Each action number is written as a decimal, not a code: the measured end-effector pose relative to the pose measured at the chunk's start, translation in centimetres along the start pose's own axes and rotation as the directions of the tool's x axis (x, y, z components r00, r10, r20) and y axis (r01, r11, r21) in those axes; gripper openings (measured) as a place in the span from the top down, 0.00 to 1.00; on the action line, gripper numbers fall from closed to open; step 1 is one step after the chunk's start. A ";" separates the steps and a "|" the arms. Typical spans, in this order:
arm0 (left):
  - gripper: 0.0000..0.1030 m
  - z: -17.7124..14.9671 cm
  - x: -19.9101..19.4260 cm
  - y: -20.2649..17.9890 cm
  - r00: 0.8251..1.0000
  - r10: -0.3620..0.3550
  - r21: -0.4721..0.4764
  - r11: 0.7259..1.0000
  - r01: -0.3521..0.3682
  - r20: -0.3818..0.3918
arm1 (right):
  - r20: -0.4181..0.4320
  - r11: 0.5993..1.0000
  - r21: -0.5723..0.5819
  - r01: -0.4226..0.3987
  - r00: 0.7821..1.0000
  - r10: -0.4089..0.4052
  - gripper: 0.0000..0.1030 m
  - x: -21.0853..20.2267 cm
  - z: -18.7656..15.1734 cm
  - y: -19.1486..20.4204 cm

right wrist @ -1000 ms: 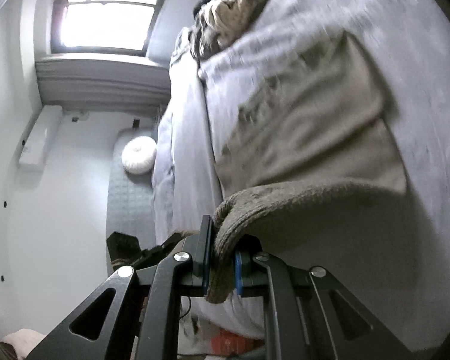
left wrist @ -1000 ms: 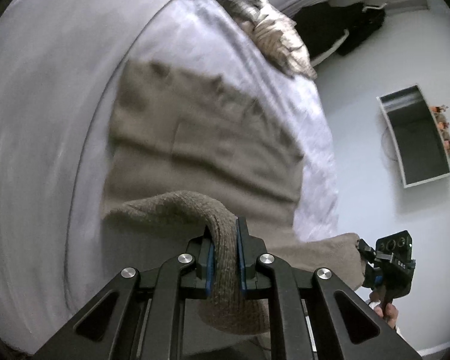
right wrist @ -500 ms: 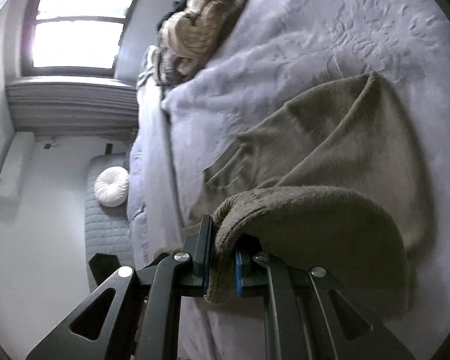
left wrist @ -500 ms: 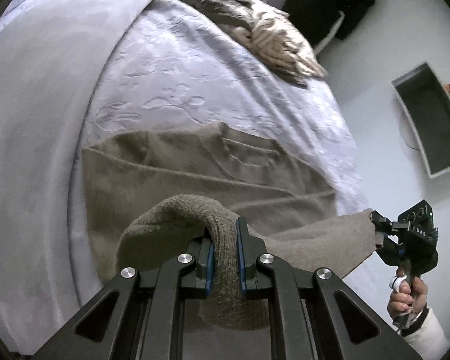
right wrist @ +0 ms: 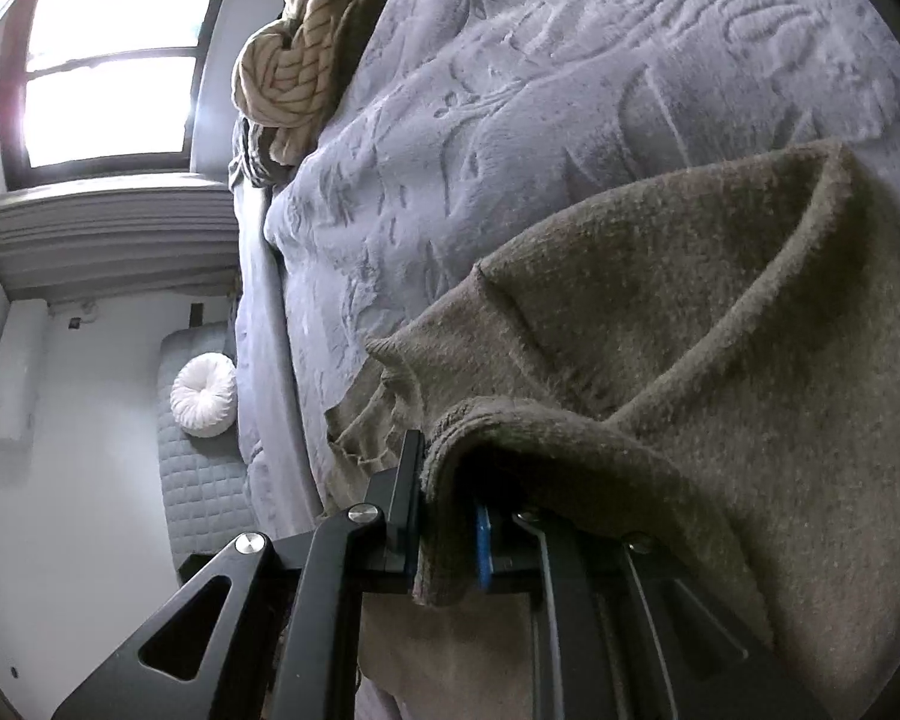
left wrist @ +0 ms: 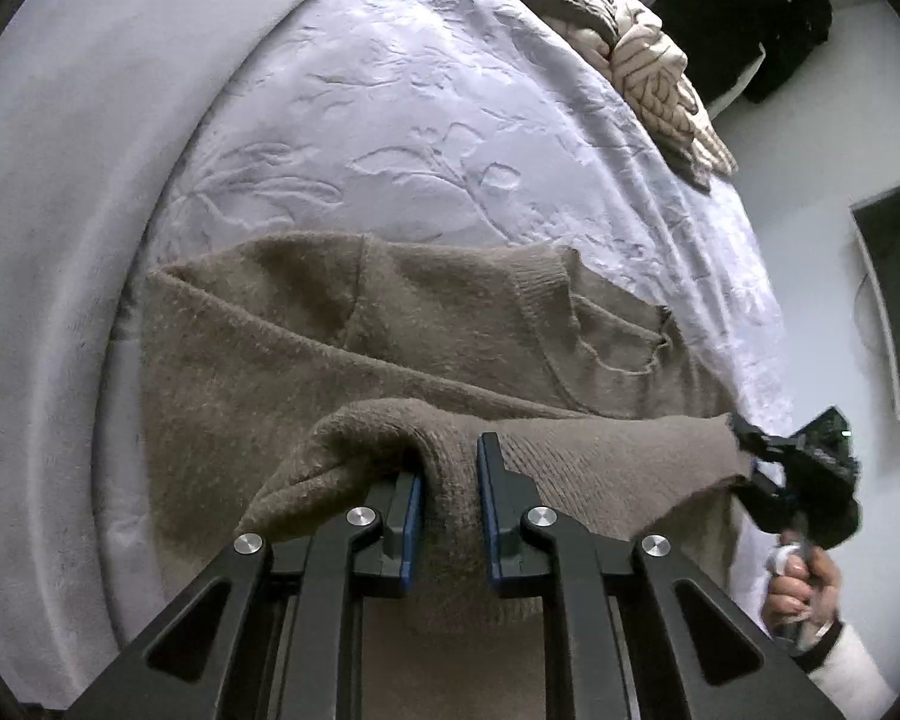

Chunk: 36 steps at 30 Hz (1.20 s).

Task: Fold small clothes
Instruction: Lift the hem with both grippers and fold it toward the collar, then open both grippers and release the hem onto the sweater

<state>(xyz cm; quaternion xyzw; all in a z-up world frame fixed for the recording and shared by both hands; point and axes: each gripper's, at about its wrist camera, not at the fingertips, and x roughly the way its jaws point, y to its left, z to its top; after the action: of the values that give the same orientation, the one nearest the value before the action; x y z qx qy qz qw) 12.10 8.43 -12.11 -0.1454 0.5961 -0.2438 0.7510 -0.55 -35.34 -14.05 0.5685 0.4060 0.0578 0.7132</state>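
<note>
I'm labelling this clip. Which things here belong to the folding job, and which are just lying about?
Part of the job:
brown sweater
left gripper
right gripper
bedspread

Lying about:
striped bundle of cloth
round white cushion
dark clothes

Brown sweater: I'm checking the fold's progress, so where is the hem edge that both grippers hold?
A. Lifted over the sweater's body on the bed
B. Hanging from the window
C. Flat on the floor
A: the left gripper and right gripper hold the hem of the brown sweater raised over its body on the bed.
</note>
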 end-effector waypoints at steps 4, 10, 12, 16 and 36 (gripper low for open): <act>0.83 -0.9 -2.0 -1.5 0.997 0.069 0.067 0.995 -0.070 0.027 | 0.010 0.999 -0.032 0.015 1.000 -0.015 0.65 -0.8 0.1 1.3; 0.82 -1.5 -4.6 -3.0 0.970 0.199 0.173 0.960 -0.221 0.138 | 0.066 0.990 -0.121 0.078 0.995 -0.070 0.34 -3.2 -0.3 3.7; 0.46 -1.7 -4.4 -3.0 0.967 0.216 0.200 0.950 -0.240 0.136 | 0.074 0.981 -0.146 0.125 0.991 -0.115 0.34 -3.4 -0.7 4.2; 0.19 -2.5 -4.2 -3.2 0.956 0.239 0.216 0.938 -0.273 0.170 | 0.072 0.942 -0.253 0.222 0.975 -0.211 0.52 -2.7 -1.9 5.4; 0.19 1.8 2.5 -3.6 0.962 0.235 0.227 0.938 -0.263 0.140 | 0.130 0.868 -0.271 0.417 0.909 -0.396 0.73 0.5 0.4 4.7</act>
<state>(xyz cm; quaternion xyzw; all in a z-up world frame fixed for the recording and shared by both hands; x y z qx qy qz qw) 13.62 3.94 -11.92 0.0112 0.5326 -0.2096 0.8199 1.76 -33.74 -10.30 0.3603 0.4783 -0.0540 0.7991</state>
